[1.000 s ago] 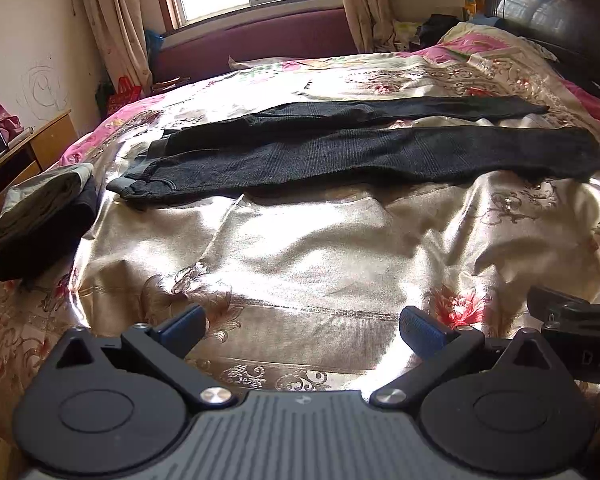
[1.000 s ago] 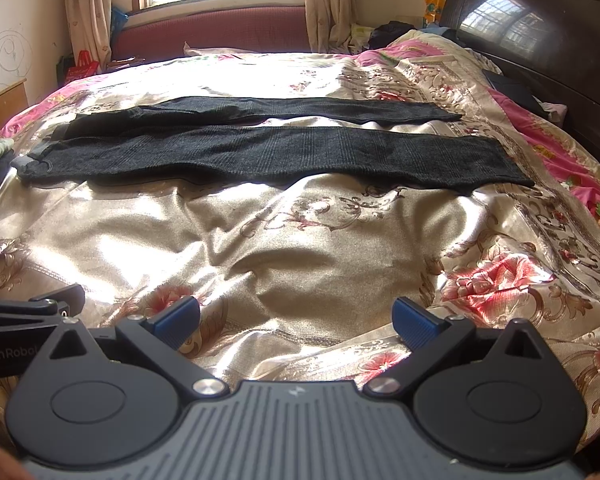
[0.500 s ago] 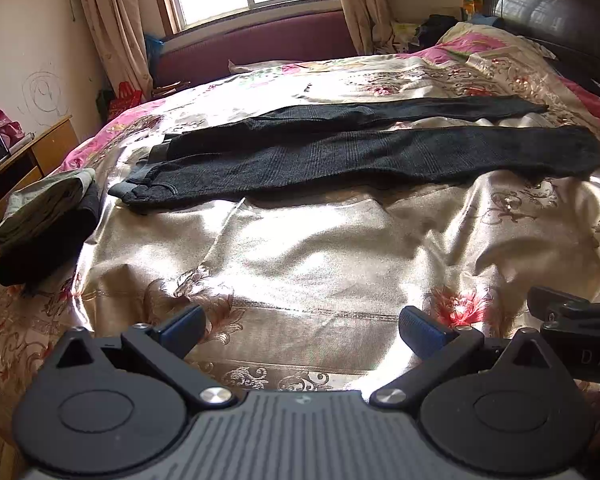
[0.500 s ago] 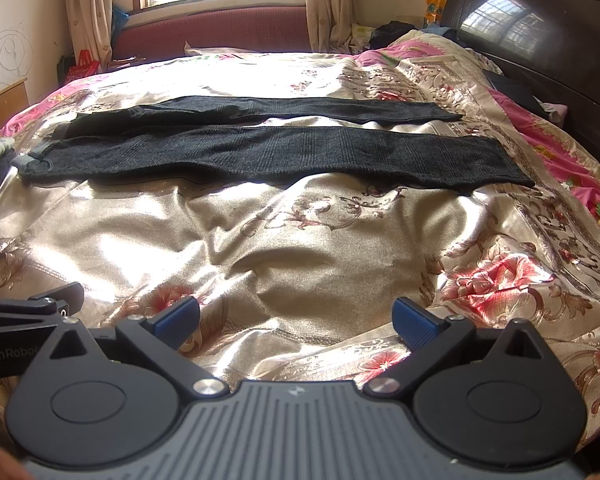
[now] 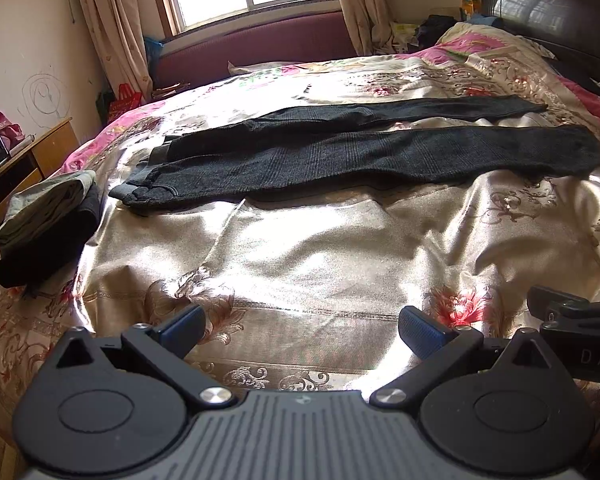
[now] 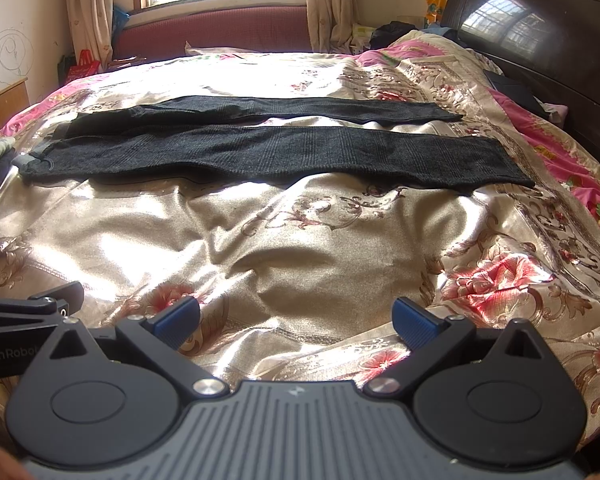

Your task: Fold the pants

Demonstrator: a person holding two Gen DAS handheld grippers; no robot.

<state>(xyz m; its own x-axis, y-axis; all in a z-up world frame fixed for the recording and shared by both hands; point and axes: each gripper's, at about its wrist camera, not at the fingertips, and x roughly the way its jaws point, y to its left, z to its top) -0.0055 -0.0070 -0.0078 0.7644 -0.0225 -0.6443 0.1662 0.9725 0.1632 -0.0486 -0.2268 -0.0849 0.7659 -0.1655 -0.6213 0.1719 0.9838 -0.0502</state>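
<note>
Pants (image 5: 364, 152) flat on bedspread (image 5: 320, 248) (legs apart), both grippers' fingers (image 5: 182, 326) (image 6: 414, 322) spread, empty.

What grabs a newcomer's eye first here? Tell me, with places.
The dark pants lie flat across the middle of the shiny gold flowered bedspread, legs apart, waist to the left. Near the bed's left edge sits a pile of folded clothes. Both claws, left claw and right claw, hang open, empty.
</note>
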